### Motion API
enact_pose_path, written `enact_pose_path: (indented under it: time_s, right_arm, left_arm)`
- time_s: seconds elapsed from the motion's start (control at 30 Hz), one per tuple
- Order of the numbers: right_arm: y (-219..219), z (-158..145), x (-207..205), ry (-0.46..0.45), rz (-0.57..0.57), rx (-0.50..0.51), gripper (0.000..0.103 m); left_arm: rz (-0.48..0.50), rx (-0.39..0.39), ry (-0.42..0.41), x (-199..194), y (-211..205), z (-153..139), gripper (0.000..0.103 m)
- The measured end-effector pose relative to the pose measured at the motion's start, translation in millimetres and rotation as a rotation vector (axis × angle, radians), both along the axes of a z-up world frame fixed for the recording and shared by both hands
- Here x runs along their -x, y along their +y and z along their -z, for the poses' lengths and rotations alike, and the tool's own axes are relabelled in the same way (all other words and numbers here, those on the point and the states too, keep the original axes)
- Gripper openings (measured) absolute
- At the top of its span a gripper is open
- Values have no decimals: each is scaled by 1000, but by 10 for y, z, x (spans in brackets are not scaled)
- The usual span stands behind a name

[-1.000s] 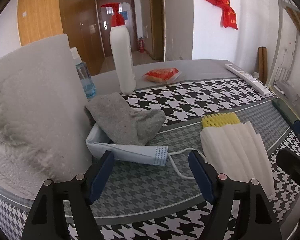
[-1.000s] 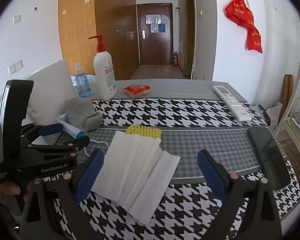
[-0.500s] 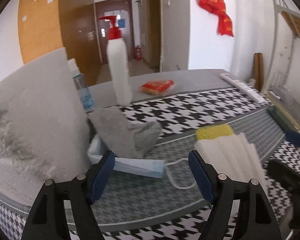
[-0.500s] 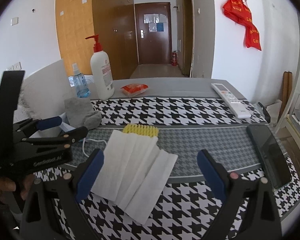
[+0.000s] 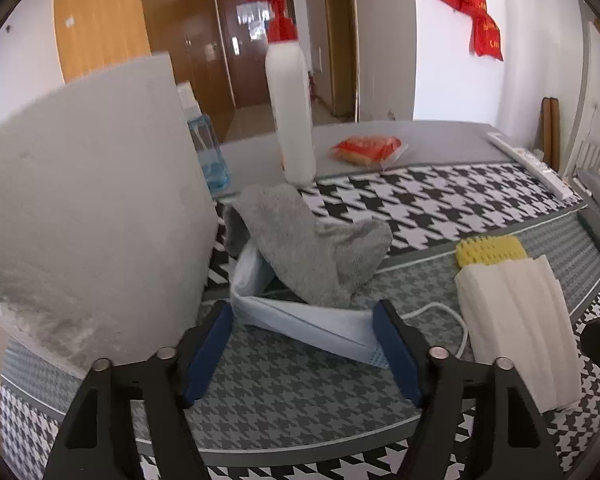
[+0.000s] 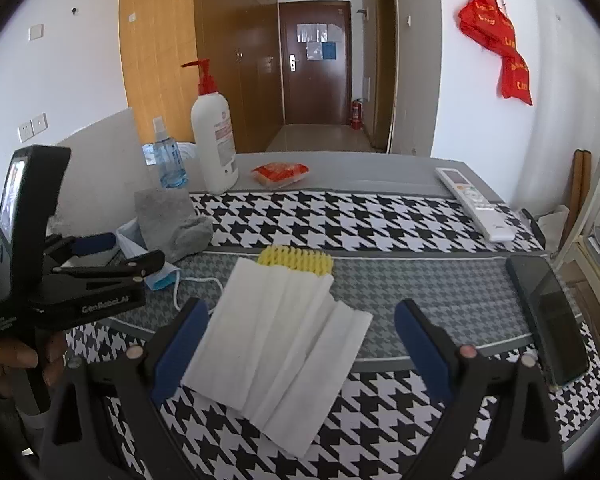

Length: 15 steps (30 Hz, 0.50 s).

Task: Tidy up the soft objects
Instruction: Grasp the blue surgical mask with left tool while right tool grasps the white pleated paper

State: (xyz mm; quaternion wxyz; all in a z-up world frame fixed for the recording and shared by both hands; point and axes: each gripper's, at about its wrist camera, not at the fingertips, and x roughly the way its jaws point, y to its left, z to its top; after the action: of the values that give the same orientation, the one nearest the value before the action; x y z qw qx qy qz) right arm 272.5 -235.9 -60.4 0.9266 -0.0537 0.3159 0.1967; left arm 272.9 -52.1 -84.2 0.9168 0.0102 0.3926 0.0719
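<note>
Partly under the sock [image 5: 316,248], my face mask [image 5: 300,320] sits between the released left hand-held gripper [image 5: 304,324] fingers, closer than before; right hand-held gripper [image 6: 300,328] gapes over the white cloth [image 6: 284,336].

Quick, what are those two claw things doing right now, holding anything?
Left gripper: open, holding nothing, its fingers either side of the blue face mask.
Right gripper: open, holding nothing, above the white folded cloth.

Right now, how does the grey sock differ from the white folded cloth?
The grey sock lies crumpled, draped over a blue face mask; the white folded cloth lies flat in neat pleats, covering part of a yellow sponge. The sock looks smaller. Both rest on the houndstooth mat.
</note>
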Motion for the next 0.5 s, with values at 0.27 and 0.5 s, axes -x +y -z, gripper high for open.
enact_pose_path:
  time_s: [0.27, 0.5]
  right_arm:
    - [58, 30, -41, 12, -6, 19, 96]
    - [127, 81, -47, 31, -16, 32, 96]
  left_arm:
    - [1, 70, 73, -28, 90, 103, 47]
    - [17, 155, 75, 14, 182, 126, 26]
